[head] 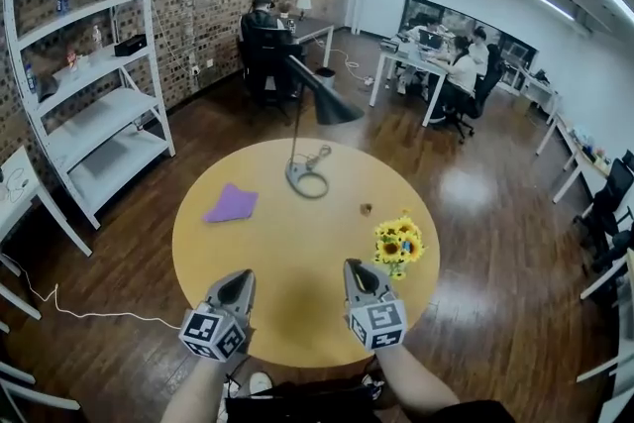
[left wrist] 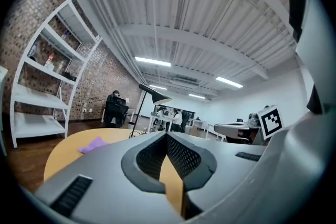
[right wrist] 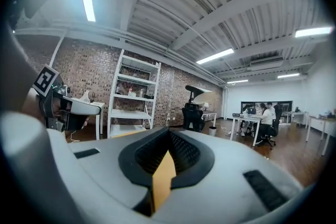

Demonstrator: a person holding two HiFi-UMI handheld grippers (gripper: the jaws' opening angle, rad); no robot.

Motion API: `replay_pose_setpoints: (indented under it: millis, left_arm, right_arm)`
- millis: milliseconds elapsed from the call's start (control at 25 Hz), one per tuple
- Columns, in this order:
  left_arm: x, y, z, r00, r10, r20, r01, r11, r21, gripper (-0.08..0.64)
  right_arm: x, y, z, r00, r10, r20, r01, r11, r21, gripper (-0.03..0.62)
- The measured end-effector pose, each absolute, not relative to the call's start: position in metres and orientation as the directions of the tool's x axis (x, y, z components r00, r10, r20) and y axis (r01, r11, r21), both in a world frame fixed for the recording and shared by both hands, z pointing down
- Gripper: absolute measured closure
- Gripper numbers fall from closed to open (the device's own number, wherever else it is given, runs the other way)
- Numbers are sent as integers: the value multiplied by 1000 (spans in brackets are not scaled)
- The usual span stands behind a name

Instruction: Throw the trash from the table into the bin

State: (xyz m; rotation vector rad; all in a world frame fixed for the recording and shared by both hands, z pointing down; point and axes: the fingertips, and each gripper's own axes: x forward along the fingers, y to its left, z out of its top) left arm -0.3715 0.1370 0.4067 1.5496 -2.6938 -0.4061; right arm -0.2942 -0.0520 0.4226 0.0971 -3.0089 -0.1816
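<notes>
A crumpled purple scrap (head: 231, 204) lies on the left part of the round wooden table (head: 287, 312); it also shows low at the left in the left gripper view as a purple scrap (left wrist: 93, 144). A tiny brown bit (head: 366, 208) sits right of centre. My left gripper (head: 241, 275) hovers over the table's near edge with its jaws shut and empty. My right gripper (head: 354, 264) is level with it, also shut and empty. Both point out across the room, and the tips of the left gripper (left wrist: 167, 135) and the right gripper (right wrist: 168, 131) are pressed together.
A black desk lamp (head: 307, 175) stands at the table's far side, and a bunch of sunflowers (head: 398, 245) sits just right of my right gripper. A white shelf unit (head: 89, 94) lines the brick wall at the left. A small dark bin (head: 325, 72) stands by far desks where people sit.
</notes>
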Motion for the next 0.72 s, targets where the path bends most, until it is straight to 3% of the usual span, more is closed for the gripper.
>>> replay_pose_setpoints:
  millis: [720]
  left_arm:
    - [-437,157,415,-479,-869,-123,-860,436,267,560]
  right_arm:
    - [-352,-33,445,-977,-113,179,-92,988,123,591]
